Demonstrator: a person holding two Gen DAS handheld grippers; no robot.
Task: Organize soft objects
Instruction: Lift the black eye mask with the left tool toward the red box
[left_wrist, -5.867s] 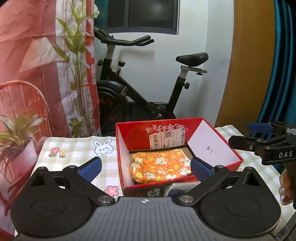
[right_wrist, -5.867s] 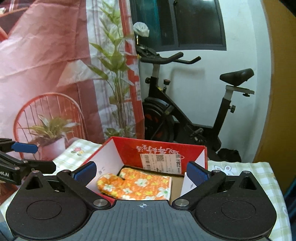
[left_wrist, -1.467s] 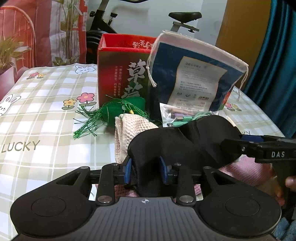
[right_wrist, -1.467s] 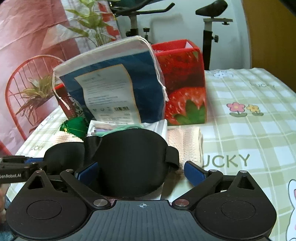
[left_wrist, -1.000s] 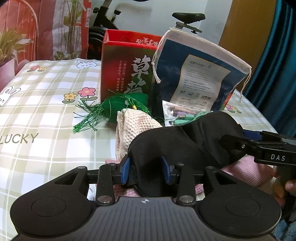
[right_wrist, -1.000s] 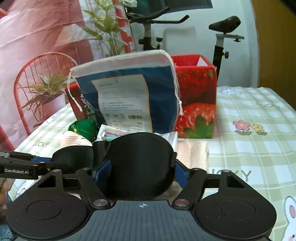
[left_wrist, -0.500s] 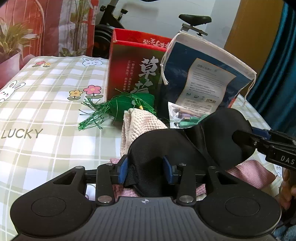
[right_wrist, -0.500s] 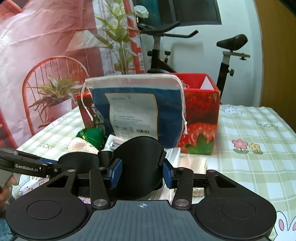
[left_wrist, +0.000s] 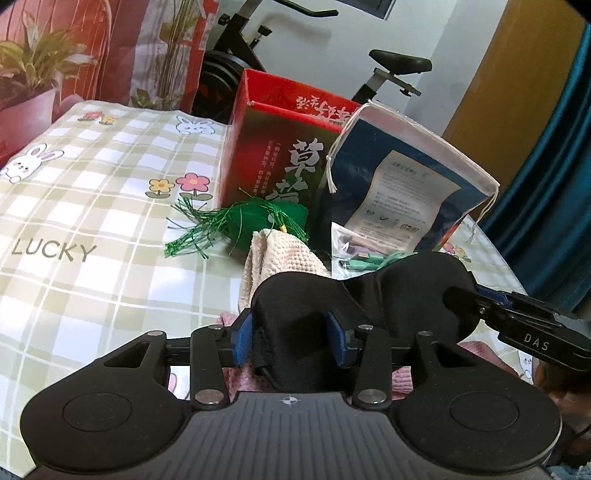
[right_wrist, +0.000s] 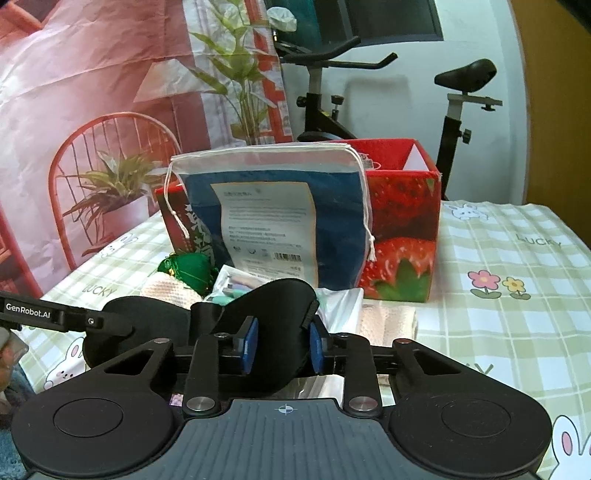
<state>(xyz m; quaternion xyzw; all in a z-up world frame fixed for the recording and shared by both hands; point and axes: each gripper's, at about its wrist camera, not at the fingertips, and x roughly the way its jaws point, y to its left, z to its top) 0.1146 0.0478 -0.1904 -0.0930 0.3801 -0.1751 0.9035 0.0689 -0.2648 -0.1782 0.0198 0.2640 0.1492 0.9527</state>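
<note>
A black padded eye mask hangs stretched between my two grippers, just above the pile of soft things. My left gripper is shut on its left lobe, the blue pads pinching the padding. In the right wrist view my right gripper has the other lobe between its blue pads, which press on it while the jaws are closing. The right gripper's tips show at the mask's far end in the left wrist view. The left gripper's tips reach the mask from the left in the right wrist view.
Behind the mask stand a red strawberry box and a blue drawstring bag leaning on it. A green tasselled pouch, a cream knitted cloth, a clear packet of cables and a pink cloth lie on the checked tablecloth.
The right gripper's jaws have come together from wide apart onto the mask's lobe. The left gripper has kept its hold, and both views have tilted up a little.
</note>
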